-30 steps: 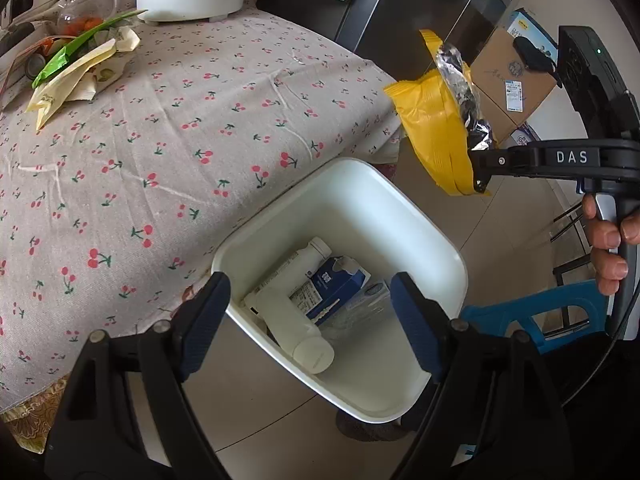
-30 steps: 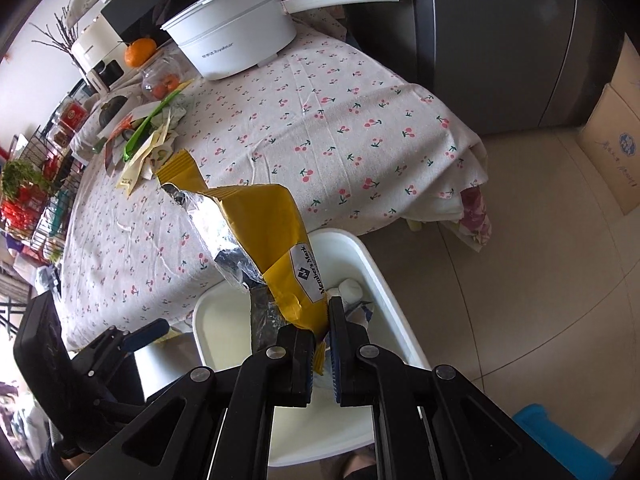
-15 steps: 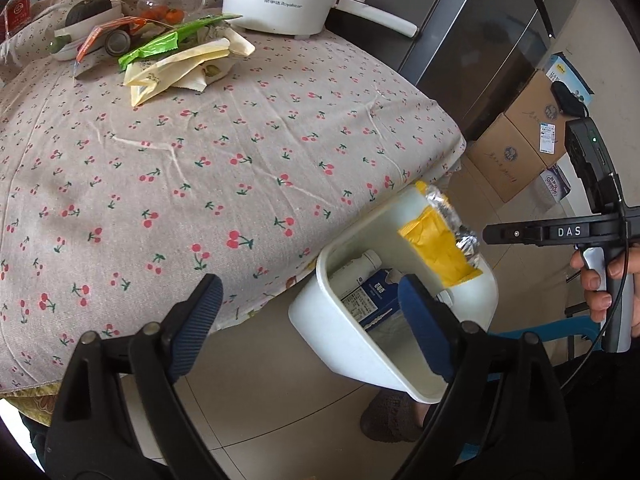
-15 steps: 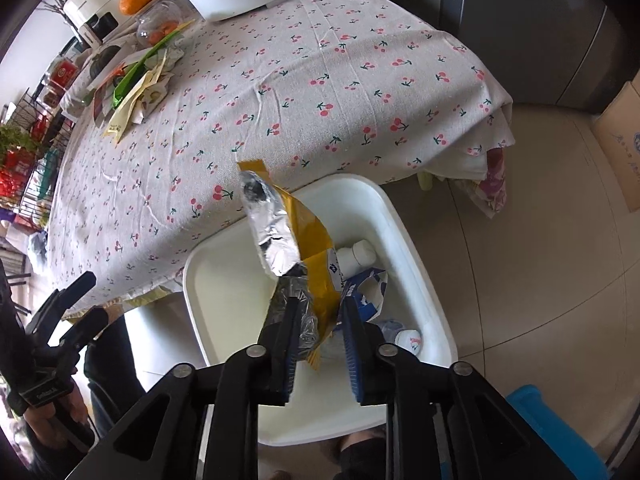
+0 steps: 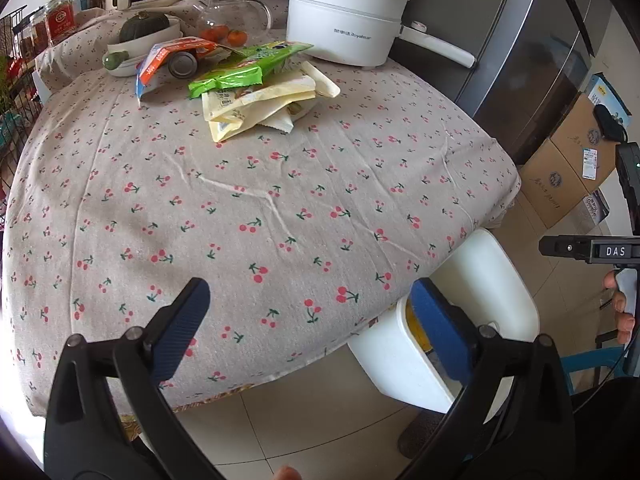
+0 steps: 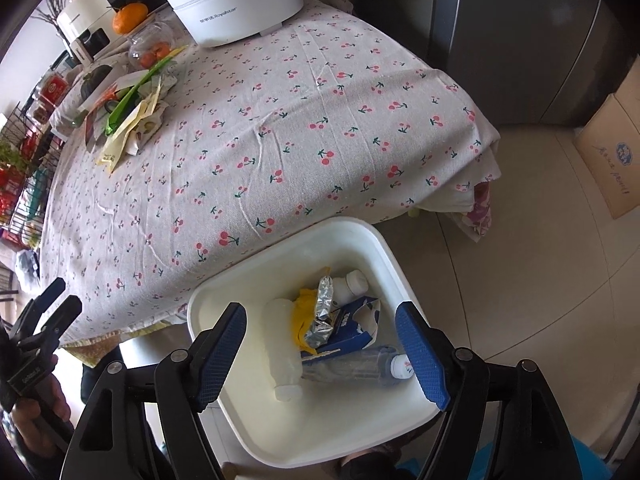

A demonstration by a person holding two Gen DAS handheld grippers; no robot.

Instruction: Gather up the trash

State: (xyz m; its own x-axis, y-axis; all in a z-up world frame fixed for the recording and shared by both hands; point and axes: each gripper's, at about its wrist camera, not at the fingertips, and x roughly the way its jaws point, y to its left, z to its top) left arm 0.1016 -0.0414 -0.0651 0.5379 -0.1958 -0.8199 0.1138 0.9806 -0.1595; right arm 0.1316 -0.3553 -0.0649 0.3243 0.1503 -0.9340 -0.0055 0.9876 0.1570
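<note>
A white bin (image 6: 384,256) stands on the floor at the table's near corner. In it lie a yellow foil-lined snack bag (image 6: 314,316), a blue carton (image 6: 352,328) and plastic bottles (image 6: 284,360). My right gripper (image 6: 328,354) is open and empty just above the bin. My left gripper (image 5: 312,332) is open and empty over the near edge of the cherry-print tablecloth (image 5: 260,200), with the bin (image 5: 480,292) to its lower right. At the table's far side lie a green wrapper (image 5: 248,68), cream packets (image 5: 256,104) and an orange-and-blue wrapper (image 5: 168,60).
A white electric pot (image 5: 344,32) with a long handle stands at the back of the table, beside a glass jar (image 5: 224,20) with an orange on top. A dark fridge (image 6: 520,40) and cardboard boxes (image 5: 568,160) stand on the right. A wire rack (image 6: 20,184) is at the left.
My right gripper opened and let go of the yellow snack bag, which now lies in the bin. My left gripper swung up from the bin toward the table.
</note>
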